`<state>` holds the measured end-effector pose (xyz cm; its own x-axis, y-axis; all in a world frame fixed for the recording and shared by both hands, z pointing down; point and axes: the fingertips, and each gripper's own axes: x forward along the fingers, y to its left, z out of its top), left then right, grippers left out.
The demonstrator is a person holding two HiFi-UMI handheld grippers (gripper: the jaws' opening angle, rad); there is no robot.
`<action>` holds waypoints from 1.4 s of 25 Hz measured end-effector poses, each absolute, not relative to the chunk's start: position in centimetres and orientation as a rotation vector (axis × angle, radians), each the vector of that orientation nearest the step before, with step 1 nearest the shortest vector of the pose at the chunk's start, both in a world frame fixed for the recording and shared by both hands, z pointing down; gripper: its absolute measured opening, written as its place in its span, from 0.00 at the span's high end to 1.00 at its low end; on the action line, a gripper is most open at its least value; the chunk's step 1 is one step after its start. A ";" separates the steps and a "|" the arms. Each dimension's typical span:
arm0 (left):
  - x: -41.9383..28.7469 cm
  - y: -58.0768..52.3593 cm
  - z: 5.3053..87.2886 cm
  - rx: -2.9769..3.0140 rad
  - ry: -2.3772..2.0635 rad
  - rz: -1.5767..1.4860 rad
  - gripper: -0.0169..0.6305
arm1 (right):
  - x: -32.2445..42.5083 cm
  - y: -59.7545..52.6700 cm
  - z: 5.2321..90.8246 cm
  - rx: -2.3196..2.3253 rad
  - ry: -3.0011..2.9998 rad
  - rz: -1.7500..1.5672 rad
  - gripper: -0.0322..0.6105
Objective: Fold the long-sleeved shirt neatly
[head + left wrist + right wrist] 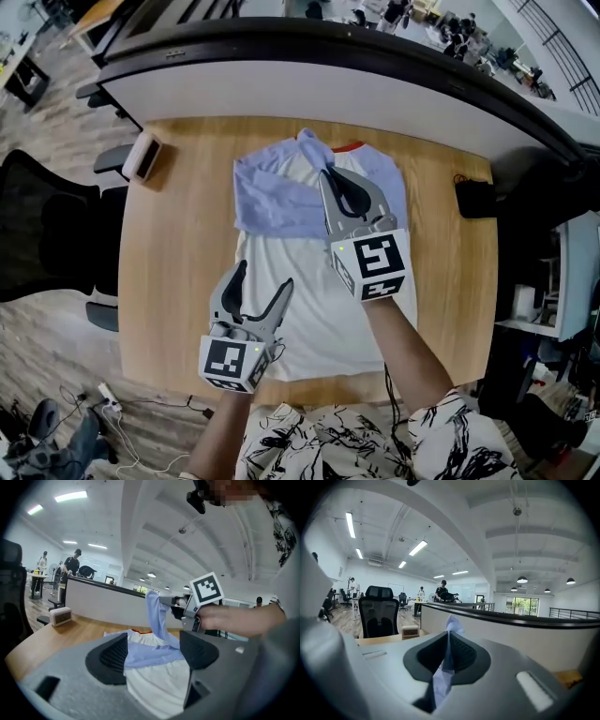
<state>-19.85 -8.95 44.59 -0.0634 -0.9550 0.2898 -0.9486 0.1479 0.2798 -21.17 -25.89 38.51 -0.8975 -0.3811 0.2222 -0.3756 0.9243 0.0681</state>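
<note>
We find the right gripper (330, 180) with its jaws closed together on the light-blue sleeve (281, 202) of the long-sleeved shirt (319, 309). In the right gripper view a tuft of that cloth stands up past the pads. The pinch sits over the shirt's chest, just below the red-trimmed collar (349, 146). In the left gripper view the sleeve rises from the shirt in a steep strip to that gripper.

The left gripper (262, 277) has its jaws apart and grips nothing (the shirt shows only beyond the gap). It hovers over the left side of the shirt's white body.

The shirt lies spread on the wooden table (178, 281), collar away from the person and hem toward them. Light-blue cloth is folded across its chest.

Other items, placed from the shirt:
- A small white clock (142, 157) stands well to its left, level with the collar.
- A black object (475, 199), too dark to identify, sits to its right.
- A black office chair (37, 234) stands farther left, off the table.
- A curved counter (328, 84) runs beyond the collar end.
</note>
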 end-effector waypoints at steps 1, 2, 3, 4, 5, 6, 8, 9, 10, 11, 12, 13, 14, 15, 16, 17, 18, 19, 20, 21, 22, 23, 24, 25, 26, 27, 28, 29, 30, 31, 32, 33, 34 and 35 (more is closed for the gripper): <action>-20.2 -8.6 44.6 1.814 -2.030 -0.031 0.43 | -22.0 -25.5 39.7 0.554 -2.843 -0.009 0.91; -20.5 -8.3 44.7 1.810 -2.029 -0.041 0.43 | -22.7 -25.1 40.9 0.542 -2.836 0.013 0.91; -20.9 -8.1 44.7 1.807 -2.026 -0.047 0.43 | -23.3 -24.7 42.0 0.535 -2.826 0.022 0.91; -21.1 -7.9 44.8 1.806 -2.023 -0.051 0.43 | -23.9 -24.3 43.1 0.532 -2.814 0.019 0.91; -21.4 -7.7 44.9 1.806 -2.019 -0.055 0.43 | -24.5 -24.0 44.1 0.529 -2.800 0.011 0.91; -21.7 -7.5 45.1 1.806 -2.015 -0.063 0.43 | -25.0 -23.6 45.2 0.522 -2.787 0.002 0.91; -22.3 -7.1 45.4 1.813 -2.008 -0.086 0.43 | -26.3 -22.8 47.3 0.495 -2.761 -0.019 0.91; -22.6 -7.0 45.5 1.820 -2.006 -0.104 0.42 | -26.9 -22.4 48.3 0.475 -2.745 -0.032 0.91; -22.9 -6.8 45.6 1.826 -2.005 -0.121 0.42 | -27.4 -21.9 49.4 0.454 -2.728 -0.047 0.91; -23.2 -6.6 45.7 1.831 -2.006 -0.135 0.42 | -27.9 -21.4 50.6 0.433 -2.709 -0.060 0.91; -23.6 -6.4 45.9 1.830 -2.007 -0.142 0.42 | -28.4 -20.9 51.7 0.413 -2.690 -0.068 0.91; -24.1 -6.1 46.2 1.826 -2.009 -0.145 0.42 | -28.8 -20.5 52.7 0.394 -2.673 -0.072 0.91; -24.5 -5.9 46.5 1.818 -2.010 -0.147 0.42 | -29.2 -20.1 53.7 0.375 -2.659 -0.072 0.91; -24.9 -5.7 46.7 1.811 -2.011 -0.148 0.42 | -29.5 -19.6 54.5 0.357 -2.647 -0.068 0.90; -25.2 -5.5 47.0 1.804 -2.011 -0.148 0.42 | -29.8 -19.2 55.4 0.339 -2.636 -0.059 0.90; -25.4 -5.3 47.1 1.798 -2.012 -0.148 0.42 | -30.0 -18.8 56.2 0.320 -2.626 -0.042 0.90; -25.7 -5.2 47.3 1.793 -2.014 -0.148 0.42 | -30.2 -18.4 56.9 0.299 -2.616 -0.018 0.89; -25.8 -5.1 47.4 1.790 -2.015 -0.149 0.42 | -30.3 -17.9 57.6 0.277 -2.606 0.011 0.88; -26.0 -5.1 47.5 1.787 -2.017 -0.150 0.42 | -30.5 -17.4 58.2 0.252 -2.598 0.043 0.85; -26.2 -5.1 47.6 1.784 -2.018 -0.152 0.42 | -30.7 -16.9 58.6 0.222 -2.594 0.071 0.82; -26.3 -5.1 47.7 1.782 -2.020 -0.154 0.42 | -30.9 -16.2 58.8 0.185 -2.597 0.094 0.76; -26.4 -5.2 47.8 1.779 -2.021 -0.155 0.42 | -31.2 -15.5 58.7 0.149 -2.608 0.108 0.68; -26.5 -5.2 47.8 1.777 -2.021 -0.156 0.42 | -31.4 -15.0 58.3 0.121 -2.629 0.112 0.61; -26.5 -5.3 47.9 1.776 -2.021 -0.156 0.42 | -31.6 -14.7 57.8 0.107 -2.657 0.108 0.58; -26.5 -5.3 48.0 1.775 -2.020 -0.156 0.42 | -31.6 -14.7 57.1 0.112 -2.685 0.104 0.58; -26.5 -5.3 48.0 1.774 -2.020 -0.157 0.42 | -31.4 -15.1 56.7 0.137 -2.704 0.108 0.58; -26.5 -5.3 48.0 1.774 -2.019 -0.158 0.42 | -31.1 -15.9 56.6 0.175 -2.705 0.128 0.58; -26.5 -5.4 48.0 1.775 -2.019 -0.160 0.42 | -30.5 -16.8 57.1 0.216 -2.686 0.170 0.58; -26.5 -5.5 48.0 1.776 -2.019 -0.163 0.42 | -29.9 -17.8 58.1 0.251 -2.651 0.226 0.58; -26.5 -5.6 48.0 1.777 -2.018 -0.165 0.42 | -29.3 -18.5 59.2 0.273 -2.610 0.285 0.58; -26.4 -5.6 48.0 1.778 -2.016 -0.166 0.42 | -28.7 -18.8 60.3 0.278 -2.573 0.332 0.62; -26.4 -5.6 48.0 1.779 -2.014 -0.167 0.42 | -28.4 -18.7 61.0 0.266 -2.547 0.355 0.65; -26.4 -5.6 48.1 1.780 -2.012 -0.167 0.42 | -28.2 -18.4 61.5 0.246 -2.532 0.355 0.69; -26.4 -5.7 48.1 1.780 -2.011 -0.167 0.42 | -28.2 -18.0 61.8 0.227 -2.524 0.335 0.71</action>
<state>-26.41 -5.65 48.13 -0.0683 -0.9665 0.2475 -0.9123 0.1609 0.3767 -28.20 -17.99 61.80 -0.8188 -0.0879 0.5673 -0.2329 0.9541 -0.1883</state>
